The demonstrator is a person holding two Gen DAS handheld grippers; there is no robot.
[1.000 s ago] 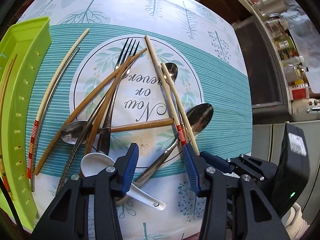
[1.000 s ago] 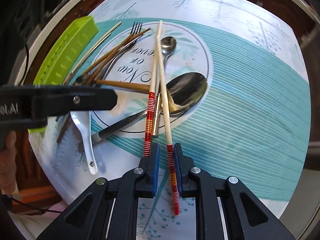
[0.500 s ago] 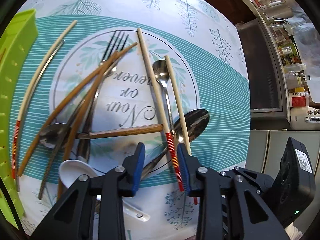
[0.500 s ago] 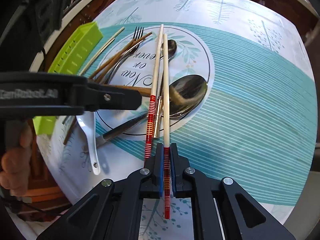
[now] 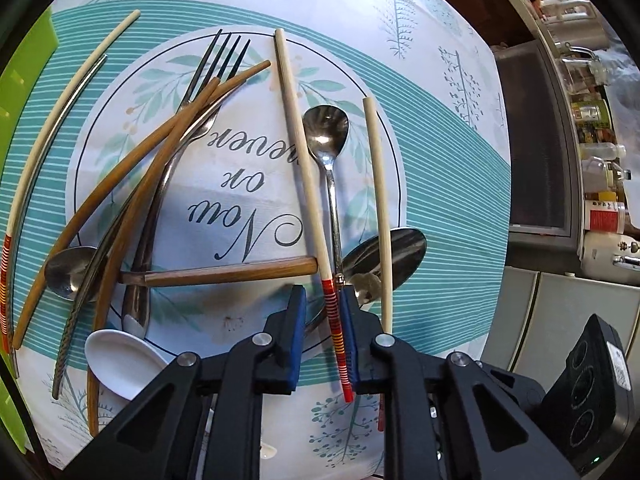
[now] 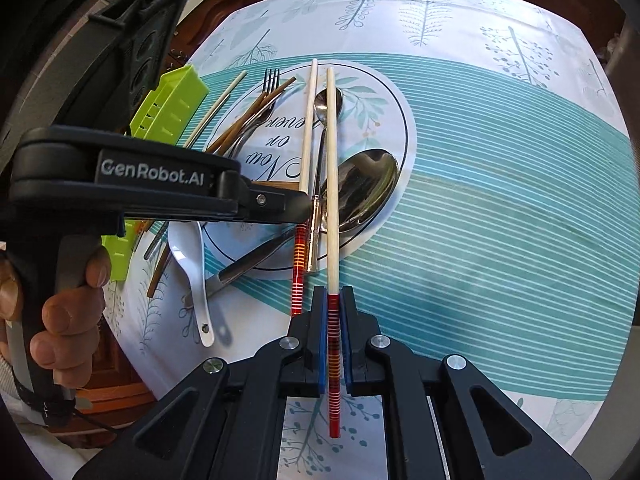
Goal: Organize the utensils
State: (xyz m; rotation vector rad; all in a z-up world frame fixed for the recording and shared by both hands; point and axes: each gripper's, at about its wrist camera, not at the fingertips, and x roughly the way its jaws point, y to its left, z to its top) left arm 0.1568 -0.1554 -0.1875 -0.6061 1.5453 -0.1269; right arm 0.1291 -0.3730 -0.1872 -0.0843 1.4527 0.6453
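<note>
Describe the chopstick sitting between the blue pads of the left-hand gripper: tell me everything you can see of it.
The chopstick is a slim, straight stick, cream along most of its length, with a red end banded in thin yellow stripes; it looks like plastic or lacquered wood. It lies on the printed tablecloth, crossing the end of a wooden handle. Its striped end sits between the left gripper pads, whose jaws are closing: one pad touches, the other shows a gap.

Sunlit leaf-print tablecloth [image 5: 436,184]; beyond it, perhaps a kitchen counter [image 5: 592,128] with bottles.

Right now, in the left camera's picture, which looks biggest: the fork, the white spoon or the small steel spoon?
1. Fork, longest.
2. Small steel spoon.
3. White spoon: partly hidden by the gripper, so unsure.
</note>
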